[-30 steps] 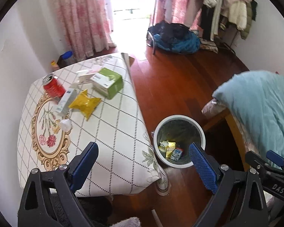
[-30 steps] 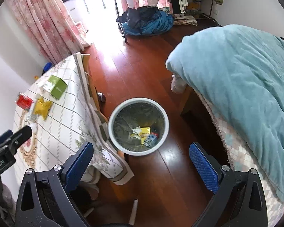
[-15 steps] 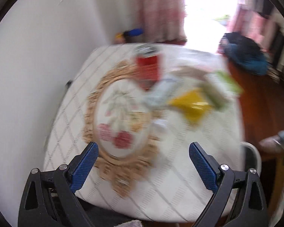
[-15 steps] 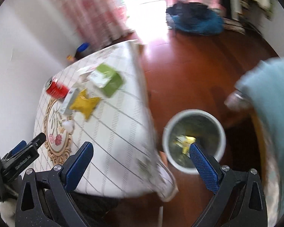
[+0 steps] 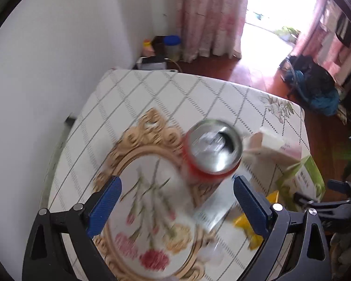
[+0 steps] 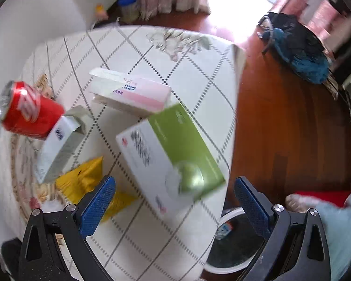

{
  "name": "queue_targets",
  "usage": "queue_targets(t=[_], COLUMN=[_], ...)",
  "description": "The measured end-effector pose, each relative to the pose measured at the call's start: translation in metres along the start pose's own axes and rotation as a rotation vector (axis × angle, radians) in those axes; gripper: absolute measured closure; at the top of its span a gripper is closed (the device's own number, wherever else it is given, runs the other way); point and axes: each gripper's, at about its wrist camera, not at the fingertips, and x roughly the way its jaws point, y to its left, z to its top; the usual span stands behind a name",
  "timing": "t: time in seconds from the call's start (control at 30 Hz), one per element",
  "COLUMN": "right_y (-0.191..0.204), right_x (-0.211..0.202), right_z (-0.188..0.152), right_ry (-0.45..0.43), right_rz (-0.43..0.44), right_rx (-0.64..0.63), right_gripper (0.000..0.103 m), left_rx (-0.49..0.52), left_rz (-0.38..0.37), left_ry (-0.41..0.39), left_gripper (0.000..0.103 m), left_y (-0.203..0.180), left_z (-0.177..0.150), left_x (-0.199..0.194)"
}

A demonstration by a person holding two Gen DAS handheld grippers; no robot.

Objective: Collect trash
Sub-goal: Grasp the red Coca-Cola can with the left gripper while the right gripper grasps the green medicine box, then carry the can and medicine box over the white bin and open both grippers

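left wrist view: your left gripper is spread wide; centre its pads on the red aluminium soda can before squeezing

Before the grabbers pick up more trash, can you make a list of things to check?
1. Left gripper open and empty: ok, jaws wide apart, nothing between them.
2. Right gripper open and empty: ok, jaws wide apart.
3. Red can lined up for the left gripper: ok, it stands just ahead, between the fingers.
4. Green box in front of the right gripper: ok, it lies flat on the table.
5. Trash bin close by: ok, it sits on the floor beside the table edge.
6. Whether the can is empty: cannot tell, the picture is blurred.
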Motion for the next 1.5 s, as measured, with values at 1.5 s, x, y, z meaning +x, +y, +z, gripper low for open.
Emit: queue_targets(t=[1.5], right_y=[-0.112], right_x=[-0.178], right_z=[-0.171], right_ry=[-0.361], right_rz=[0.104], right_rx=[0.305], right_gripper=[0.020], left_rx=[0.201], left_rz=[-0.268], left_ry=[-0.235], left_gripper=[0.041], left_y=[-0.100], left_z=[-0.068], left_x=[-0.190])
